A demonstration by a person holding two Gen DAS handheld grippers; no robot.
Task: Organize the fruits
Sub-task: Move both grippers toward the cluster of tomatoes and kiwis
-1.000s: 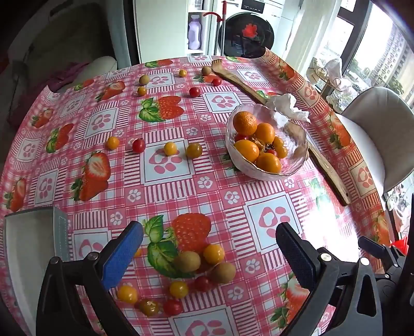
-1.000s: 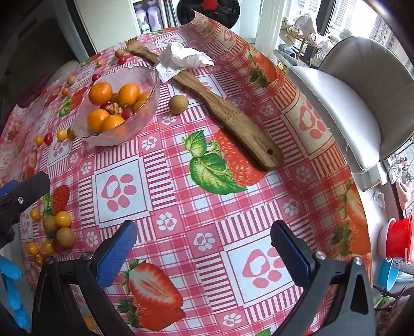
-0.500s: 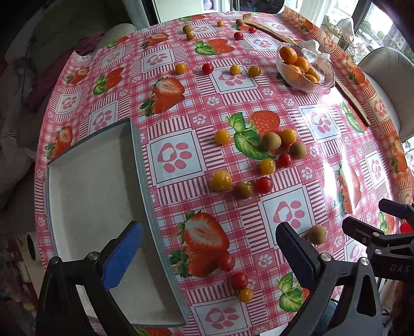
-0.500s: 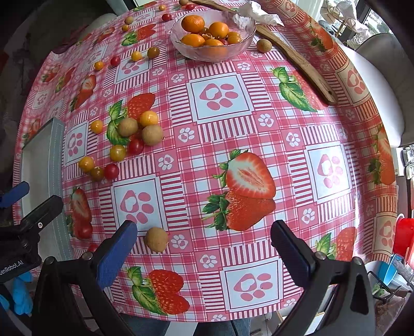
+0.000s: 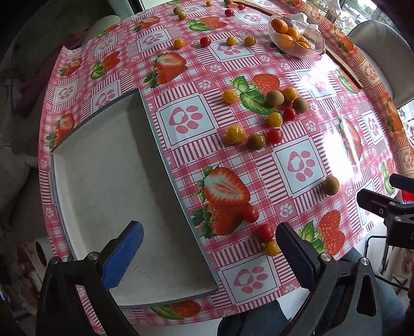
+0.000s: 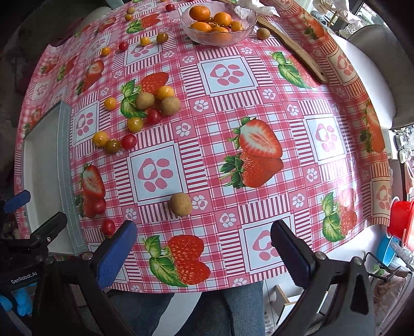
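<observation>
Small fruits lie scattered on a round table with a pink strawberry cloth (image 5: 297, 165). A cluster of yellow and red tomatoes and brown kiwis (image 5: 274, 98) sits mid-table, and it also shows in the right wrist view (image 6: 145, 100). A lone brown fruit (image 6: 180, 204) lies just ahead of my right gripper (image 6: 204, 248), which is open and empty. My left gripper (image 5: 209, 248) is open and empty above the near edge of an empty grey tray (image 5: 103, 181). A glass bowl of oranges (image 5: 297, 36) stands at the far side.
A long wooden board (image 6: 292, 49) and crumpled tissue (image 6: 256, 7) lie beside the bowl. A grey chair (image 6: 372, 77) stands right of the table. A red container (image 6: 401, 219) and the person's jeans (image 6: 233, 310) are below the near edge.
Both grippers have pulled back from the far side of the table toward the near edge and risen. The tray and the near fruits have come into view. Both stay open.
</observation>
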